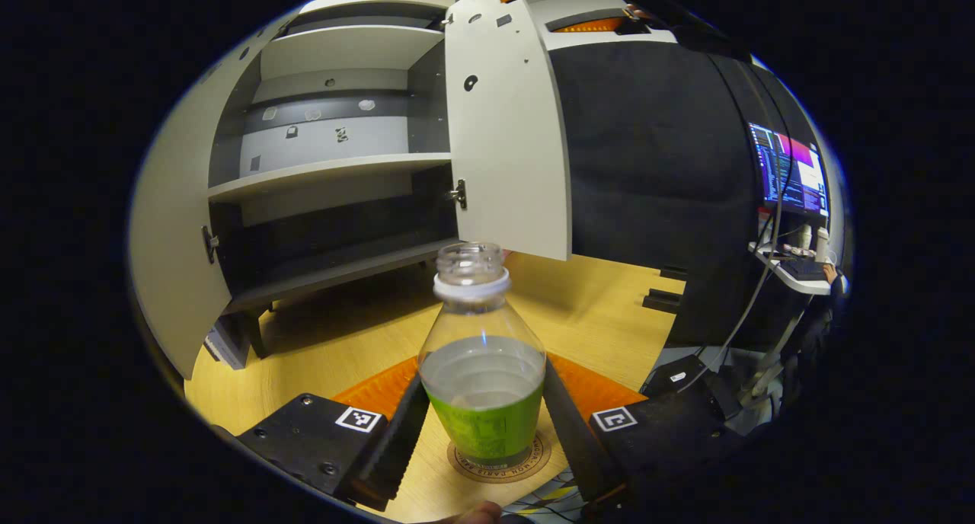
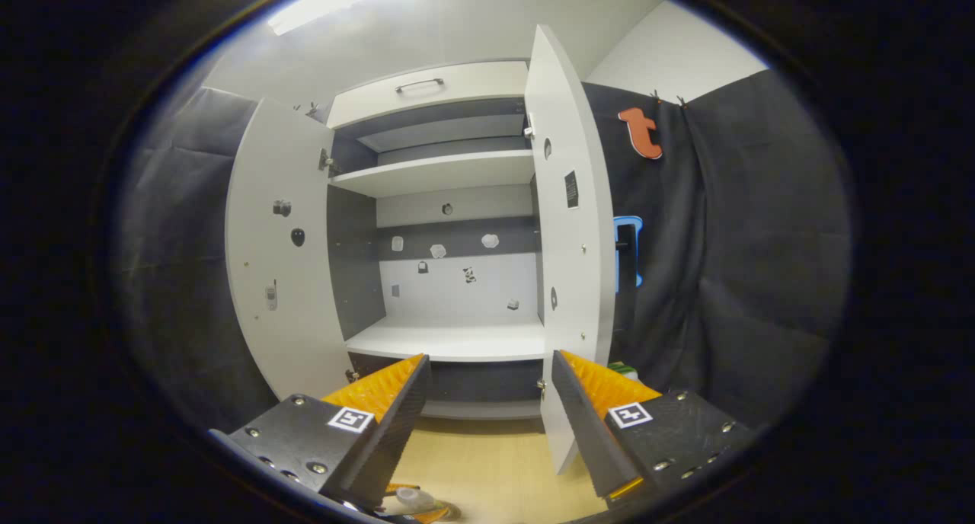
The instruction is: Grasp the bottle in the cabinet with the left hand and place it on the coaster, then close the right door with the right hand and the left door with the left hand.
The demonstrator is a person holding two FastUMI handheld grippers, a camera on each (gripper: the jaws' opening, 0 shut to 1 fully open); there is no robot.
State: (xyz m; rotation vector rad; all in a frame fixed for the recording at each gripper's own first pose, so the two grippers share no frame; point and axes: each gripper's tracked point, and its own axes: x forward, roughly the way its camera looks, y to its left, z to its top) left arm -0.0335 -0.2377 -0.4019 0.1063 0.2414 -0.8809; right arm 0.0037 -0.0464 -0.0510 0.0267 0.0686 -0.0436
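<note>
While half full, the bottle (image 1: 483, 372) seemingly rests on the coaster (image 1: 499, 463).

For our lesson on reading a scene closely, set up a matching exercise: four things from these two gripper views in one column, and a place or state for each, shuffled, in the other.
Things
1. bottle
2. coaster
3. right door
4. right gripper

Places or states
A. swung open
B. lies on the wooden table, under the bottle
C. jaws apart, holding nothing
D. stands uncapped between the left gripper's jaws

Pairs: 1-D, 2-B, 3-A, 4-C
</note>
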